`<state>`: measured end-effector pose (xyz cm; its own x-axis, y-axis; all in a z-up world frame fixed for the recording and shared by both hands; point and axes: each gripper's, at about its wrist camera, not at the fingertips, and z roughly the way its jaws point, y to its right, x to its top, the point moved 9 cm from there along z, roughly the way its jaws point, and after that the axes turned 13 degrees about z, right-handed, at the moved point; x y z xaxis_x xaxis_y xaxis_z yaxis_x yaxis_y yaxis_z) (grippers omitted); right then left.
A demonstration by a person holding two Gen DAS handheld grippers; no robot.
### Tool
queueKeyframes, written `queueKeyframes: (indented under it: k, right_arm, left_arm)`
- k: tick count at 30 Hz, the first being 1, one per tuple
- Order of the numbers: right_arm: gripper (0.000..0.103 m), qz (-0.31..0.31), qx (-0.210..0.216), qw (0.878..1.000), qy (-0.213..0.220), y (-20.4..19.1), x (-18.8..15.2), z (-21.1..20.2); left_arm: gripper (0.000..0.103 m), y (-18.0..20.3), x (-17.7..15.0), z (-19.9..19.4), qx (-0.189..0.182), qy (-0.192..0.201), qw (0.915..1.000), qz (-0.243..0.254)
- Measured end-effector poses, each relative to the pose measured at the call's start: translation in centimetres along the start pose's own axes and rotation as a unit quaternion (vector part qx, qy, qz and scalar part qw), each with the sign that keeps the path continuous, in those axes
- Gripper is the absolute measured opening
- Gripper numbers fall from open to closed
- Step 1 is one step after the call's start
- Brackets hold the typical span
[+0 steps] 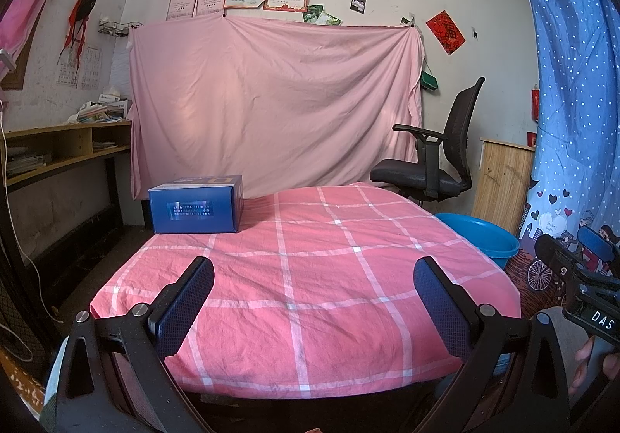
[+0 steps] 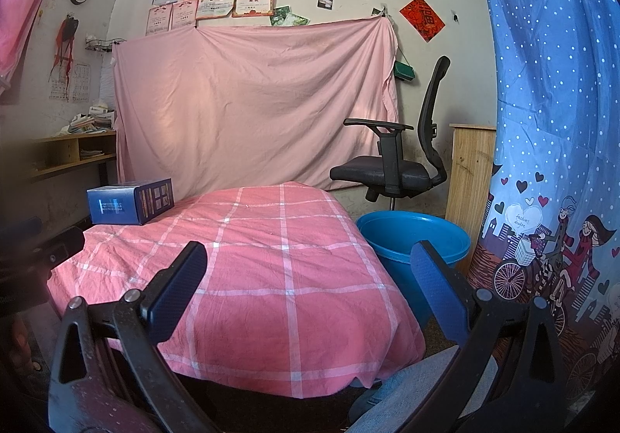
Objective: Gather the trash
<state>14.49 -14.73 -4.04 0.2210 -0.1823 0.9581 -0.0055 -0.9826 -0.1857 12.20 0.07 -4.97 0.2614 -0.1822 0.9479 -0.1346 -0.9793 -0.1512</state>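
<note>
1. A pink sheet [image 1: 271, 103] hangs across the back wall, probably as a plain backdrop hiding clutter behind it.
2. The table [image 1: 310, 278], draped in a pink checked cloth, fills the middle of both views; its top is bare except for one item.
3. A black office chair [image 2: 391, 165] stands beyond the table's far right corner, well clear of the work area.
4. A blue plastic bucket [image 2: 414, 239] sits on the floor just beside the table's right edge, likely placed there as the bin for rubbish, within the right arm's reach.
5. The blue cardboard box [image 1: 196, 208] rests flat on the far left corner of the table; I judge it the piece of trash to collect. Nothing lies between it and either tool.
6. The left gripper [image 1: 314, 313] hovers over the near edge, jaws spread wide, holding nothing.
7. The right gripper [image 2: 306, 301] likewise gapes wide and empty, nearer the bucket.
</note>
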Motion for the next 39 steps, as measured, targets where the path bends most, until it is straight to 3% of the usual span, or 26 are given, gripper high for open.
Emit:
queueKeyframes:
  k: [39]
  right_arm:
    - [0.103, 0.002, -0.001, 1.000, -0.001, -0.4, -0.3, -0.1]
  left_arm:
    - [0.101, -1.7, -0.6, 1.2, 0.015, -0.010, 0.9998, 0.007]
